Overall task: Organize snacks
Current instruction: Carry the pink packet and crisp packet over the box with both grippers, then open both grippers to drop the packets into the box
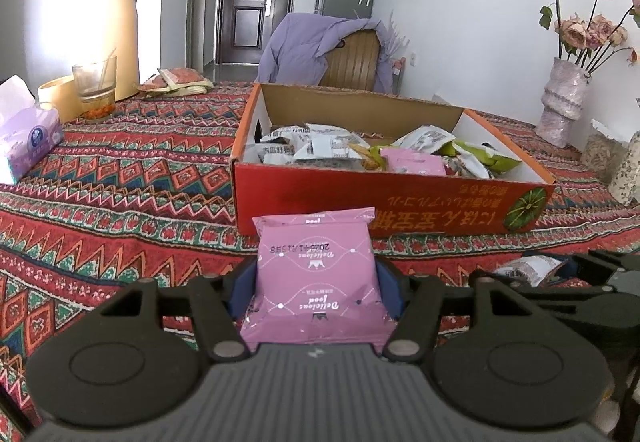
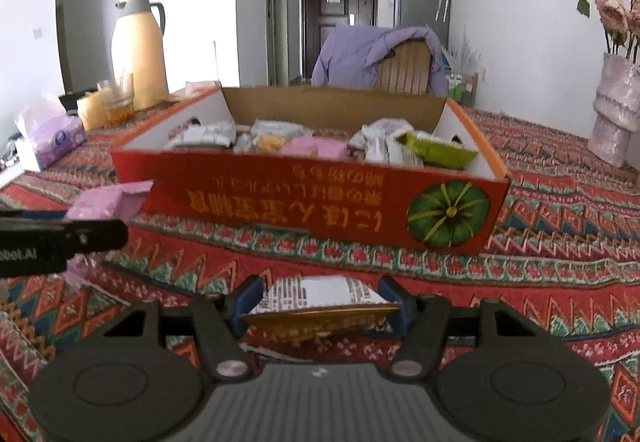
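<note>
Grippers I hold, left (image 1: pixel 316 282) clamping pink packet (image 1: pixel 316 266), right (image 2: pixel 320 302) clamping gold-edged packet (image 2: pixel 320 306), both face snack box (image 1: pixel 392 206) straight ahead.

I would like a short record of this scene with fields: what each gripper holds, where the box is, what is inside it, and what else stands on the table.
left gripper: shut on a pink snack packet, held upright
right gripper: shut on a white and gold snack packet, lying flat
box: red cardboard box, open top, on the patterned tablecloth, beyond both grippers
box contents: many snack packets, white, green and pink
table, left side: cream thermos, glass, tissue pack
table, right side: vase of dried roses
behind table: chair with purple jacket
</note>
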`<state>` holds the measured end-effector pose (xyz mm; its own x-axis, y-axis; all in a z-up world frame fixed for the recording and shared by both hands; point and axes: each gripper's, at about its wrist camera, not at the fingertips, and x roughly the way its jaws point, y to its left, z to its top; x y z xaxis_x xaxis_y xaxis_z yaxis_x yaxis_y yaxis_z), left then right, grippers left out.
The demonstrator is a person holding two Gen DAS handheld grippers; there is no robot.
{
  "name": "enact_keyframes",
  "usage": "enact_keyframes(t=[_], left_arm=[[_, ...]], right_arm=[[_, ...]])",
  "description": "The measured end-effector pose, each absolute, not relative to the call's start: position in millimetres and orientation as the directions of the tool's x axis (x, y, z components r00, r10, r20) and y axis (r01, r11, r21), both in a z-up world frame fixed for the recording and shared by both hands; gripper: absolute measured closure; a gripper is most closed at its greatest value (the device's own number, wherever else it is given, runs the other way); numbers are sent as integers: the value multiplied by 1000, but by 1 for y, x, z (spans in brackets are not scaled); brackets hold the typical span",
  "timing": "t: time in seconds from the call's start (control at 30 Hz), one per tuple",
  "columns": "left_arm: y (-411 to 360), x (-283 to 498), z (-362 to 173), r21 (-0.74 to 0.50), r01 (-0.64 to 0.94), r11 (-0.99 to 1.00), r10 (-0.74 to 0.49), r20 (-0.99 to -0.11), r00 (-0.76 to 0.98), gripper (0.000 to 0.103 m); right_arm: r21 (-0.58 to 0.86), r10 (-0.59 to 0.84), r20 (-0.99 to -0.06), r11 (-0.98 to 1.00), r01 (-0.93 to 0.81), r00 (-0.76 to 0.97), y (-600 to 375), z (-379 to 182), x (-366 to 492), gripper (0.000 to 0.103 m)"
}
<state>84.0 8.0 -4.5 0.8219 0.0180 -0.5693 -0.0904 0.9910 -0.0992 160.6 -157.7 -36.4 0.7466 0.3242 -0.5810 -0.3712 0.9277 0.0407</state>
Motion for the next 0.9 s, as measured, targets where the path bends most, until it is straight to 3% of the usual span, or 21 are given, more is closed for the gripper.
enact_keyframes(t=[0.5, 0.9], left_arm=[[-8, 117, 51, -51, -61, 997, 29, -473, 881, 40], [-11, 199, 52, -60, -116, 991, 75, -468, 881, 40]], right_arm=[[22, 315, -408, 942, -336, 857, -173, 45, 194, 40], [59, 257, -456, 964, -259, 852, -155, 45, 287, 40]])
